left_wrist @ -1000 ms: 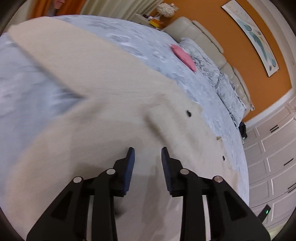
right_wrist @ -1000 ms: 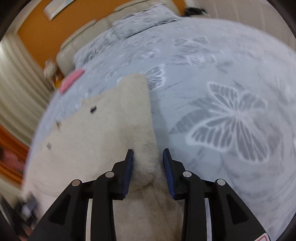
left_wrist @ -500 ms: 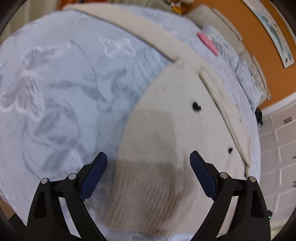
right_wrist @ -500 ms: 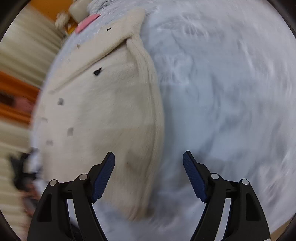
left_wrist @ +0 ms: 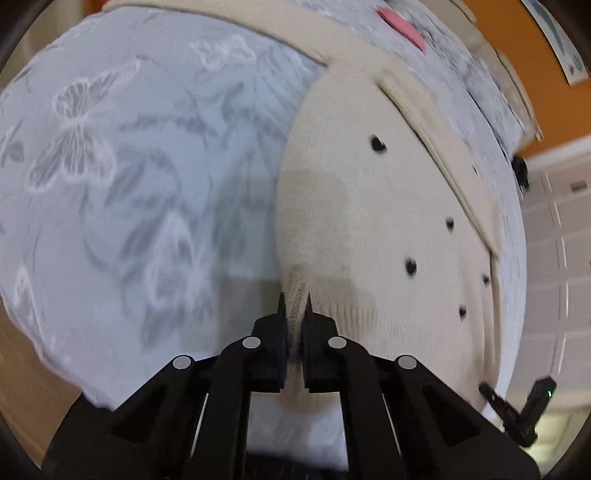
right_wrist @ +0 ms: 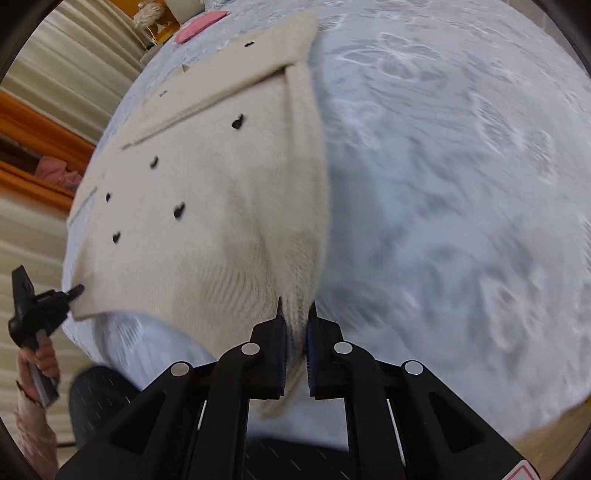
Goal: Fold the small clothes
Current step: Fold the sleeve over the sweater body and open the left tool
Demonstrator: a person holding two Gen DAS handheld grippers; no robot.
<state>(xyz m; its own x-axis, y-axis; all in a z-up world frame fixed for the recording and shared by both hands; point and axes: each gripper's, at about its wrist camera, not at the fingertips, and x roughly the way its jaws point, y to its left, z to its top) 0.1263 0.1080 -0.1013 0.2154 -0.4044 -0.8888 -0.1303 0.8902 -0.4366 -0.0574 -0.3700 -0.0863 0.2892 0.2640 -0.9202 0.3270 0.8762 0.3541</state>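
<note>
Since earlier: my wide jaws came together on the hem.
Left gripper (left_wrist: 294, 301): clamped on sweater (left_wrist: 369, 221) hem.
Right gripper (right_wrist: 295, 308): closing, hem between.
Sweater: flat on bedspread (left_wrist: 129, 166).
Next: I'd lift both corners evenly, fold upward.

I see a cream sweater (left_wrist: 369, 229) with black hearts (left_wrist: 376, 144), a pale blue butterfly-print bedspread (left_wrist: 129, 166), and a pink cloth (right_wrist: 201, 23) at 11 o'clock.
</note>
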